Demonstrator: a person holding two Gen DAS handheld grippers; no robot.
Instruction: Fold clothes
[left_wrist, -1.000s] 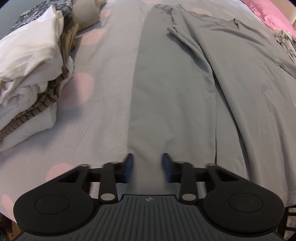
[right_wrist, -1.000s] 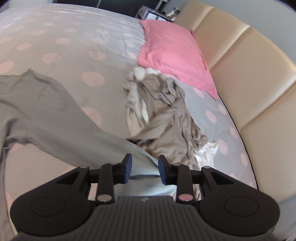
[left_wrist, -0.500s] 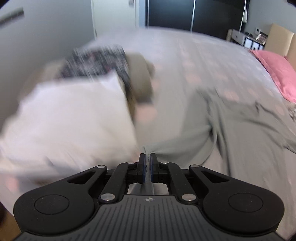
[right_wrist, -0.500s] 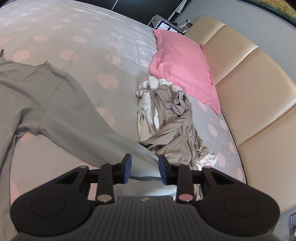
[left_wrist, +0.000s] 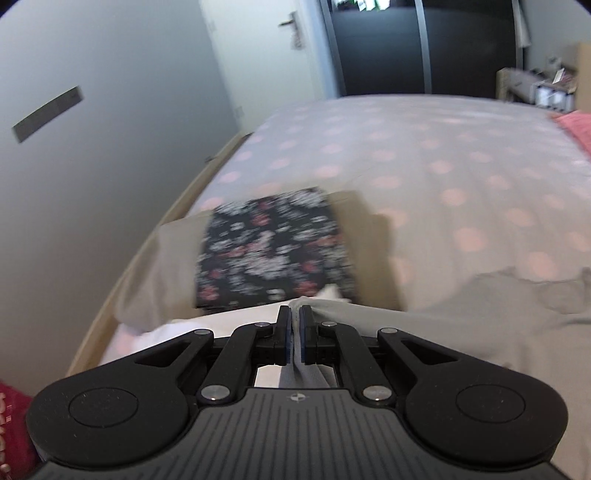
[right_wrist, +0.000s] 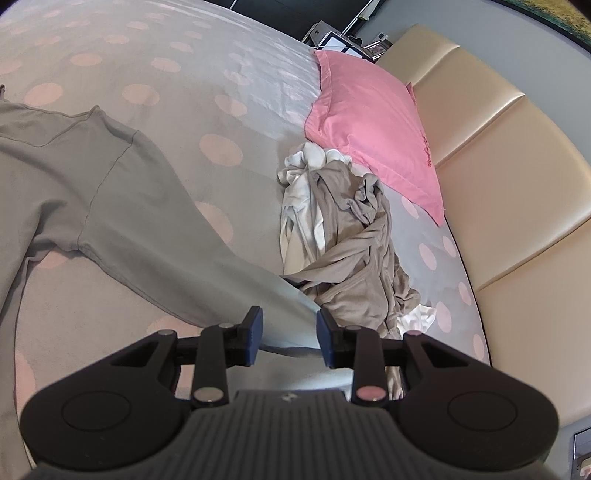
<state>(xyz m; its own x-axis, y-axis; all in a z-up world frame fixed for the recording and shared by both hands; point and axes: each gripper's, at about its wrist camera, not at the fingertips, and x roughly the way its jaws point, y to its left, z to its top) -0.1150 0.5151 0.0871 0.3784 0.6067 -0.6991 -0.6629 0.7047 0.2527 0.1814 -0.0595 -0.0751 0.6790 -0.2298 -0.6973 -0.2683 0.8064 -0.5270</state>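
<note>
The long-sleeved grey jersey top (right_wrist: 85, 192) lies spread on the grey bedspread with pale pink dots (right_wrist: 207, 66), and the folding of it looks barely begun: the body is flat and open, no fold line pressed in yet. Some work seems done already, since a folded dark floral garment (left_wrist: 273, 247) sits on a beige folded piece (left_wrist: 373, 254) beyond the top's lifted sleeve, while a crumpled heap of taupe and white clothes (right_wrist: 343, 236) waits between the top and the pink pillow (right_wrist: 373, 129). The left gripper (left_wrist: 294, 317) has its blue pads pressed together on a pinch of the top's grey cloth, which drapes away to its right toward the body. The right gripper (right_wrist: 290, 325) stands partly open above the other sleeve's cuff end, its pads not pressing the cloth. That sleeve runs slantwise from the shoulder seam down to the gripper, its long axis pointing toward the heap. Both sleeves still need bringing in, then the body doubling.
</note>
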